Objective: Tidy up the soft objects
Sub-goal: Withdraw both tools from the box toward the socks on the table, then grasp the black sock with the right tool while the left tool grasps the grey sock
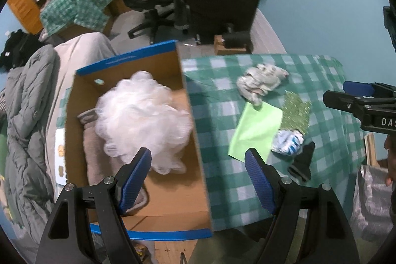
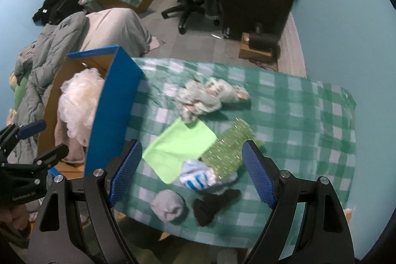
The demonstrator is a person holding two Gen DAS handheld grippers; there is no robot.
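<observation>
Left wrist view
- Left gripper (image 1: 198, 165): jaws spread wide, nothing between them; it hangs over the near right wall of the cardboard box (image 1: 198, 140).
- Mesh bath pouf (image 1: 143, 120): lies inside the box on a beige towel (image 1: 99, 150), piled high.
- Risk: the pouf is springy and light; a passing finger could likely snag its netting and drag it out over the wall.
- Right gripper (image 1: 346, 93): at the frame's right edge, side-on; cannot tell how wide it stands.

Right wrist view
- Right gripper (image 2: 191, 165): jaws wide, empty, above the near pile on the checked tablecloth (image 2: 297, 115).
- Waiting items: blue-striped white sock (image 2: 198, 177), glittery green sheet (image 2: 227, 150), lime cloth (image 2: 178, 147), black sock (image 2: 212, 204), grey balled sock (image 2: 168, 205), patterned cloth heap (image 2: 208, 95).
- Risk: the striped sock overlaps the sheet and touches the lime cloth; a grab there may lift two things, or pinch the tablecloth.
- Risk: the grey and black socks sit near the table edge and could be nudged off.
</observation>
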